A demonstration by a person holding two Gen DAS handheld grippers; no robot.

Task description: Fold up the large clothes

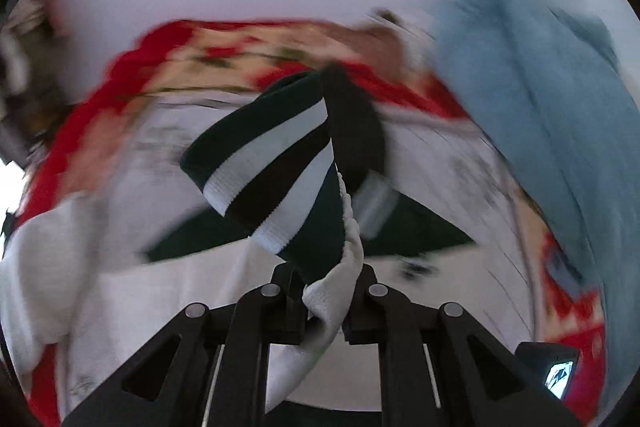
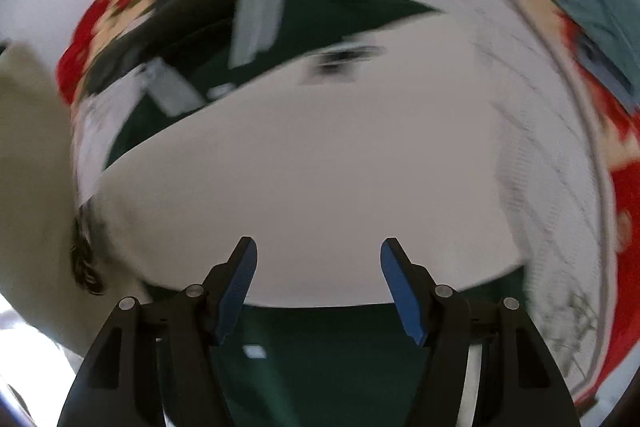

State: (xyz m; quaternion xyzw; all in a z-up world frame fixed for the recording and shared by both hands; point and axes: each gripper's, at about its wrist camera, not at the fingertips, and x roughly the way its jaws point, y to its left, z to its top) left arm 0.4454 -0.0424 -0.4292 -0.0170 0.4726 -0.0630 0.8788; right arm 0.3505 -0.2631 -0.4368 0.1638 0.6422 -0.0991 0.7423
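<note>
Left gripper [image 1: 324, 291] clamped on a striped sleeve; right gripper [image 2: 318, 267] spread and empty over the garment.

Nearest the left wrist camera, white knit and the green, white and black striped cuff [image 1: 276, 179] of the sweater [image 2: 304, 187] rise from the pinched jaws and block the middle of the view. A small lit screen [image 1: 560, 375] sits low right. Under the right gripper's blue pads [image 2: 236, 283] the white and dark green sweater lies spread on a red floral cloth [image 1: 160, 59]. Further off, a blue garment [image 1: 532, 99] lies at the cloth's right edge. Everything is motion-blurred.
</note>
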